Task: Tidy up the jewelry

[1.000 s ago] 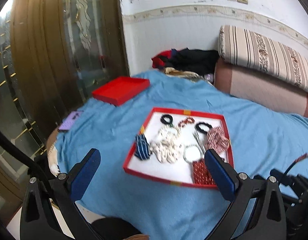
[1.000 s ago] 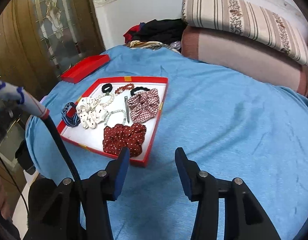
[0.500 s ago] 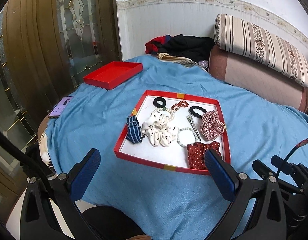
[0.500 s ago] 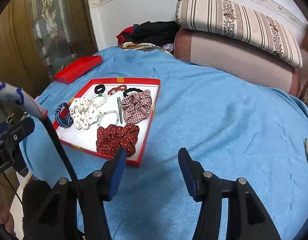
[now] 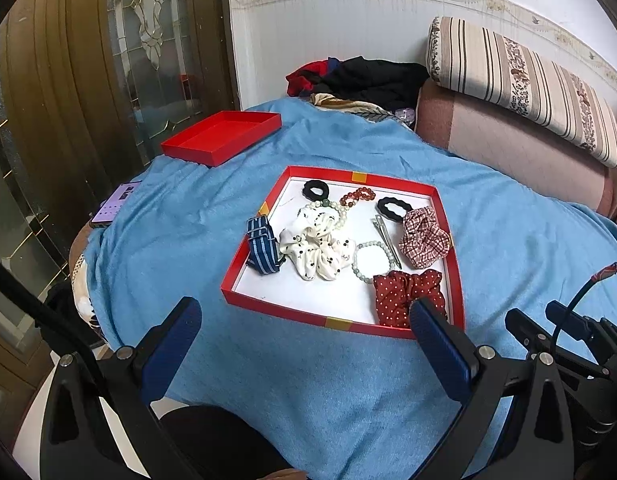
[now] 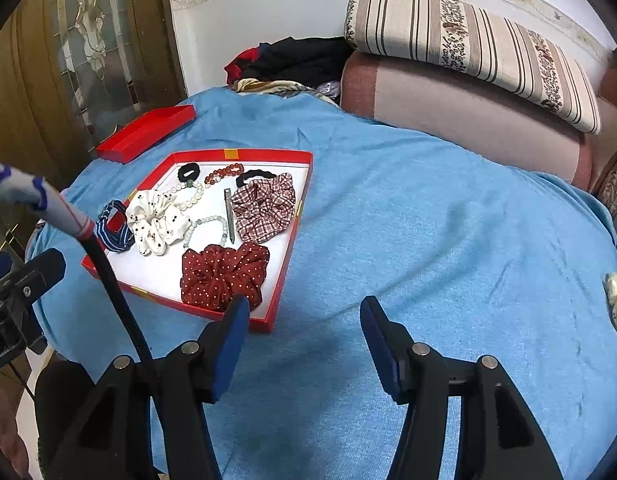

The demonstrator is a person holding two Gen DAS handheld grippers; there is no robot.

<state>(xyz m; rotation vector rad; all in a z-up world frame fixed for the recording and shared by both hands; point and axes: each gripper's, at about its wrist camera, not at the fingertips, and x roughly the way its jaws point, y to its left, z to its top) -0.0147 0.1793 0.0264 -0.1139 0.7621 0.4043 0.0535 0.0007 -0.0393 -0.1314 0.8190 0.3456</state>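
A red-rimmed tray (image 5: 244,264) with a white floor lies on the blue cloth; it also shows in the right wrist view (image 6: 286,264). In it lie a white dotted scrunchie (image 5: 316,246), a red dotted scrunchie (image 5: 406,292) (image 6: 222,272), a plaid scrunchie (image 5: 424,236) (image 6: 264,206), a blue striped band (image 5: 262,246), two black hair ties, bead bracelets (image 5: 370,258) and a metal clip (image 5: 386,236). My left gripper (image 5: 304,346) is open and empty, in front of the tray's near rim. My right gripper (image 6: 304,336) is open and empty, to the right of the tray.
An empty red lid (image 5: 222,136) lies at the far left of the blue cloth (image 6: 428,220). A phone (image 5: 116,204) rests at the left edge. Clothes (image 5: 360,76) and striped cushions (image 5: 520,80) are at the back. A white item (image 6: 616,296) lies at far right.
Both views have pulled back and turned slightly, so the tray sits a little lower and nearer the frame centre in the left view. Nothing in the tray has moved. Both grippers stay open.
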